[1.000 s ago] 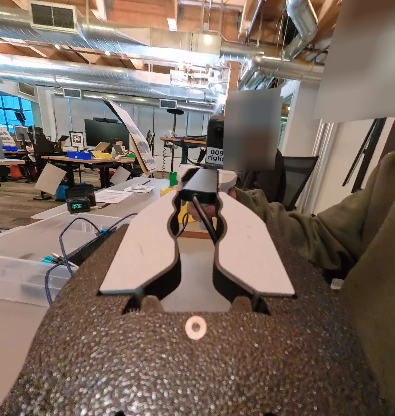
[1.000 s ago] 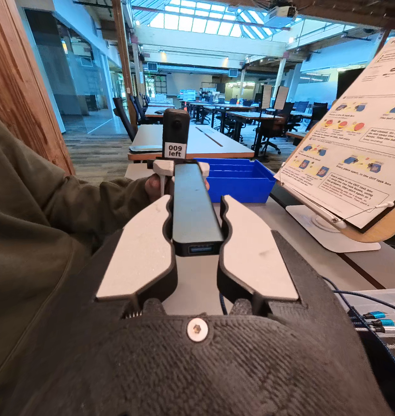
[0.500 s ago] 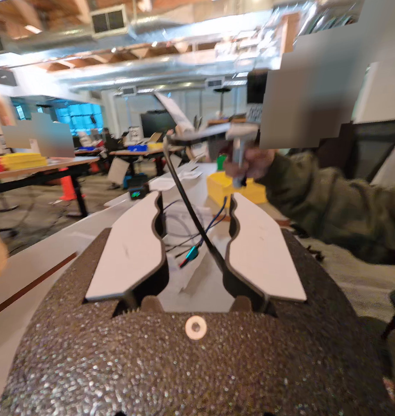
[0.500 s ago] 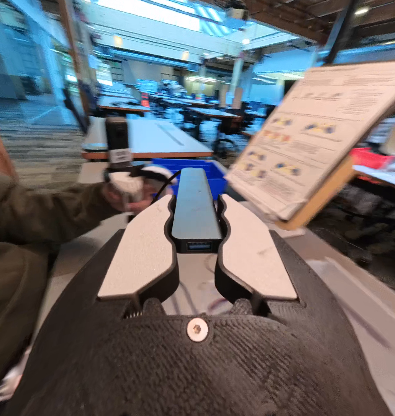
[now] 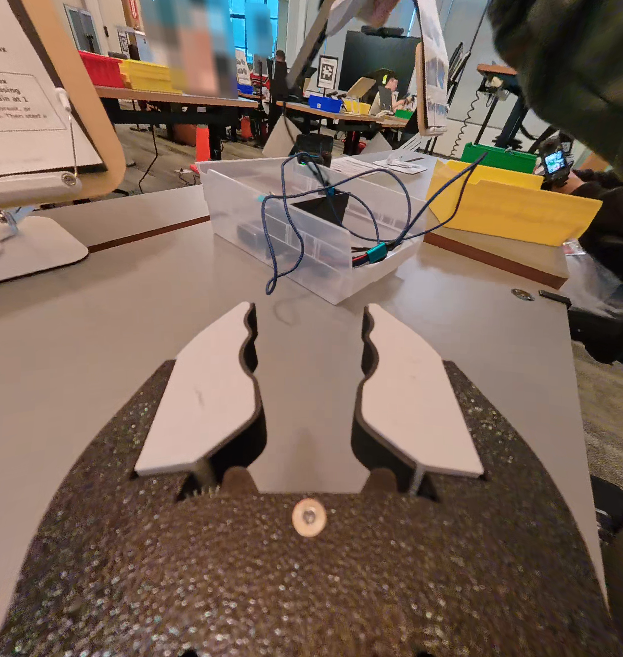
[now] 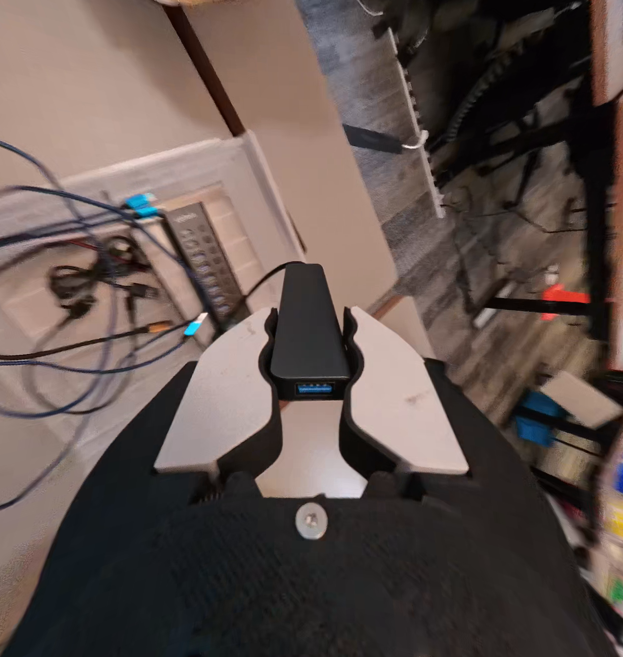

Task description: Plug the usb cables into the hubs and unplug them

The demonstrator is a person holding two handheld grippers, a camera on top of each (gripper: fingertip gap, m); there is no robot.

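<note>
Gripping a slim black hub [image 6: 310, 337] between its two pale fingers [image 6: 228, 384], the right gripper [image 6: 310, 320] is clamped on the sides of the hub body. The hub lies lengthwise along the fingers, with a blue-lined port facing the camera and a thin black lead leaving its far end.

Right wrist view is tilted and motion-blurred. Below and left of the held hub lies a clear plastic bin [image 6: 182, 167] on the beige table [image 6: 71, 71]. Inside it sits a long dark multi-port hub [image 6: 210, 263], angled, with rows of ports visible. Blue braided usb cables [image 6: 54, 199] loop across the bin; teal connectors [image 6: 139, 206] sit near the long hub's far end, whether seated or only beside it I cannot tell. A further light-blue connector [image 6: 195, 325] lies near its near end.

Left gripper [image 5: 308, 313]: fingers spread wide, nothing between them, held over bare table [image 5: 125, 320]. Ahead of it, well apart, stands the same clear bin [image 5: 338, 256], with blue cables [image 5: 285, 227] arching above its rim and one loop hanging over the near wall to the table. A teal connector [image 5: 375, 253] rests at the bin's right side. A yellow bin [image 5: 509, 209] sits just beyond, to the right. An instruction board on a stand [image 5: 36, 106] occupies the left.
</note>
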